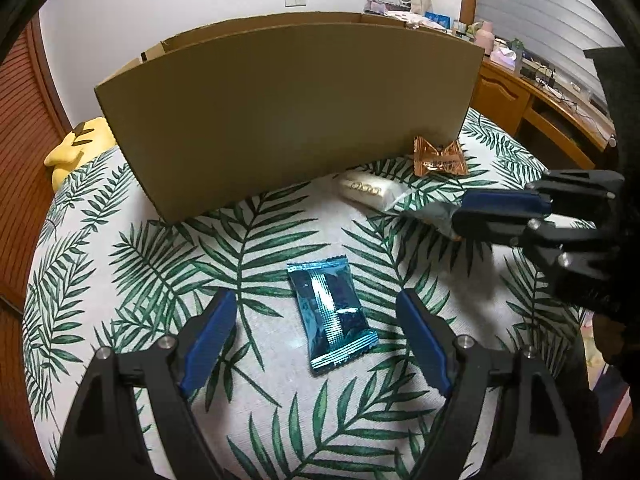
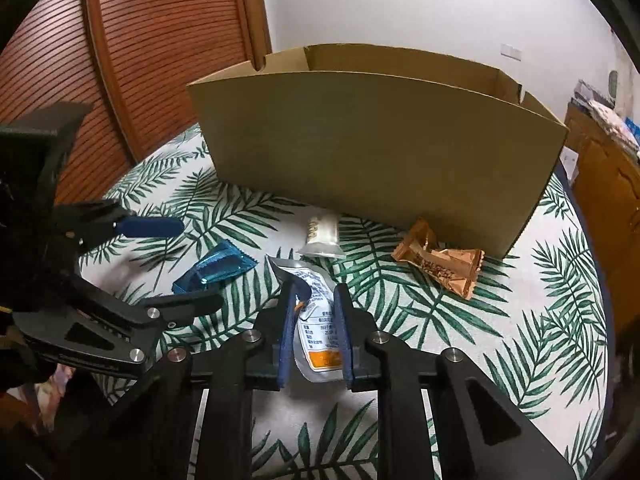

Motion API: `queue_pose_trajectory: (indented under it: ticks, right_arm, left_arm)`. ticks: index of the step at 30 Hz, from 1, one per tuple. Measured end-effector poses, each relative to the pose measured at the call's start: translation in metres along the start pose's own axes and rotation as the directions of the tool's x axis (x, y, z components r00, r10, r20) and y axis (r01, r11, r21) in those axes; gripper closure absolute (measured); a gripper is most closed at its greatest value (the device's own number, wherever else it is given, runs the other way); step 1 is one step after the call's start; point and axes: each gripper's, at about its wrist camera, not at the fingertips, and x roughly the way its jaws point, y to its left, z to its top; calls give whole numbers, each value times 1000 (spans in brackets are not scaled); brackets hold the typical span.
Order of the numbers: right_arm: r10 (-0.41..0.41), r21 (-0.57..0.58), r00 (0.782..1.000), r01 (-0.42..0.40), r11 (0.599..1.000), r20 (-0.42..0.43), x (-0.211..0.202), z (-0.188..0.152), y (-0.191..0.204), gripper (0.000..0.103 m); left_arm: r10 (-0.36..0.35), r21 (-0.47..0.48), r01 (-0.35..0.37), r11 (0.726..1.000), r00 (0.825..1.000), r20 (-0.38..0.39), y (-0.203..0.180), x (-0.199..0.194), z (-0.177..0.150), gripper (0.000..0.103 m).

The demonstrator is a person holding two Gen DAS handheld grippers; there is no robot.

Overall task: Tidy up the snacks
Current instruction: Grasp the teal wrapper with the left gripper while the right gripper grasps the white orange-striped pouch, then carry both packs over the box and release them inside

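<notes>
The box (image 1: pixel 288 112) is plain brown. In front of the box, the cloth (image 1: pixel 248 360) is white with green leaves. On it a shiny blue pack (image 1: pixel 330 312) has light stripes. Near the box lie a white pack (image 1: pixel 368 190) and a shiny orange pack (image 1: pixel 439 159). Left of the box is a yellow toy (image 1: pixel 78 146). The left gripper (image 1: pixel 316 320) is black with blue pads (image 1: pixel 210 340).

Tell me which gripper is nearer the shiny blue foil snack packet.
Left. The left gripper hangs open with its jaws either side of the shiny blue foil snack packet; the right gripper sits off to its right, shut on a white printed sachet.
</notes>
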Motion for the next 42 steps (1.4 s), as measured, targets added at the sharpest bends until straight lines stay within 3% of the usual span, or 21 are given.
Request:
queue_pose_trajectory:
  ticks: [6,13,15,20,27,28,30,42]
  right_arm:
    - [-18,34,999,17,999,46,-14,3,-8,98]
    - [-6,47,999,4,999,46,-21,6,-16,98]
    - [2,60,998,-6,998,57,-24,6,-17,98]
    - [1,65,997,-7,998,82,-35,9,-20,98]
    - [-13,52,996,9,999,86,-40,12,-17,98]
    - [-12,53,996,7,999,86,-40,11,-17,98]
    - [-10,57,996,5,998,86,-41,11,-17,98]
    - [3,74,995,-11,997,104,-48,20,-25,98]
  left_arm:
    - [-5,-3,5,1000,1000,-11,-1,4,-2,27]
    - [-11,-7,11,1000,1000,-18,-1,7,-3,30]
    - [-18,-13,17,1000,1000,-17,0,6,-4,41]
    - [-33,-16,33,999,999,-21,-2,5,-8,58]
    - [-26,-19,26,999,999,-24,-2,4,-8,57]
    - [-26,-22,26,999,999,-21,-2,4,-7,59]
    - [-8,-25,8,1000,1000,-14,0,3,-8,75]
    - [-42,-35,46,998,993,109,5,-35,3,80]
